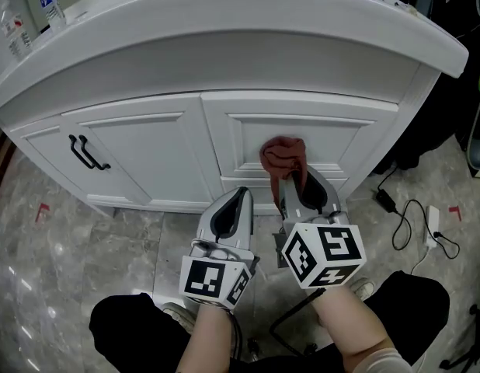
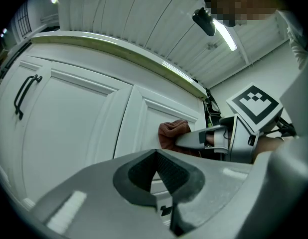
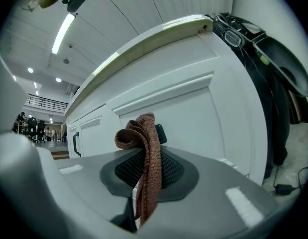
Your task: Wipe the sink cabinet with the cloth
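I am looking steeply down at the white sink cabinet [image 1: 147,142], which is filling most of the head view and standing on a grey marbled floor [image 1: 61,247]. Its curved white top [image 1: 224,29] is jutting out over two panelled doors. In the right gripper view a pale ceiling with strip lights is stretching away to a far railing.

Two water bottles [image 1: 50,1] are standing at the top's far left edge, partly cut off. Black cables [image 1: 411,220] are trailing over the floor at the right, near some dark things I am not making out. A pair of black handles [image 1: 88,152] is sitting on the left door.

The right hand-held gripper [image 1: 300,186] is clamping the reddish-brown cloth [image 1: 285,158], whose bunched end is sitting up against the right door's panel. I cannot tell how firmly it is pressing. The left hand-held gripper [image 1: 238,200] is hanging just beside it, jaws together with nothing between them, short of the door.

A small black part [image 3: 160,132] is peeking from behind the cloth, mostly hidden.
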